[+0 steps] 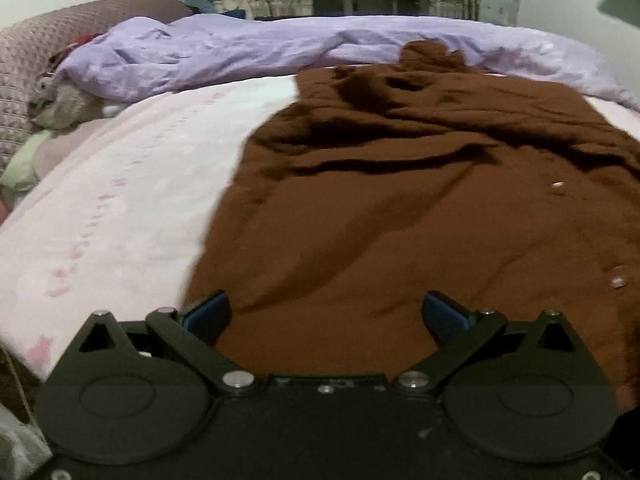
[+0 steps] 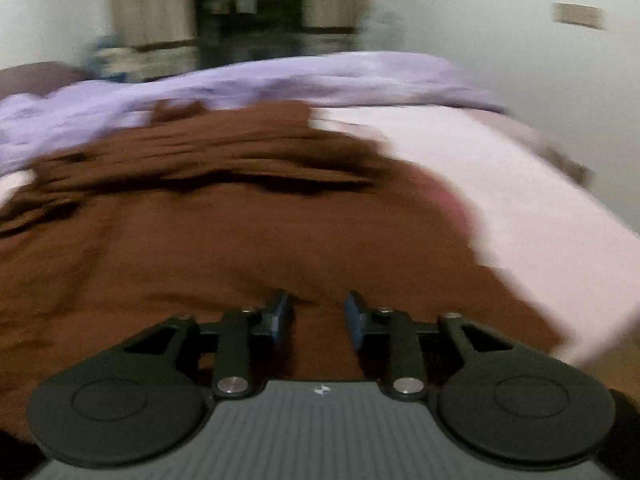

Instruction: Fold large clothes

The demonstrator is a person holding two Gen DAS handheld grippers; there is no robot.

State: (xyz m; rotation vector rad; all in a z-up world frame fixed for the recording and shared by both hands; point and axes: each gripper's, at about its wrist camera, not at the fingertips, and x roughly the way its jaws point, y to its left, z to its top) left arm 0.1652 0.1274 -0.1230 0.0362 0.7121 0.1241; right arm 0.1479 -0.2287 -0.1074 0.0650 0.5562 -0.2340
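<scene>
On the pink sheet (image 1: 120, 184), a rumpled brown knit garment (image 1: 400, 220) lies under both grippers' parted, empty fingers (image 1: 208, 312).

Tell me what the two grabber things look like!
Both are black. The left hand-held gripper has two round discs, silver bolts, slanted link bars and blue finger pads. The right hand-held gripper matches, but its middle body is grey and ribbed with a small round mark. No cables or sleeves are visible.
</scene>
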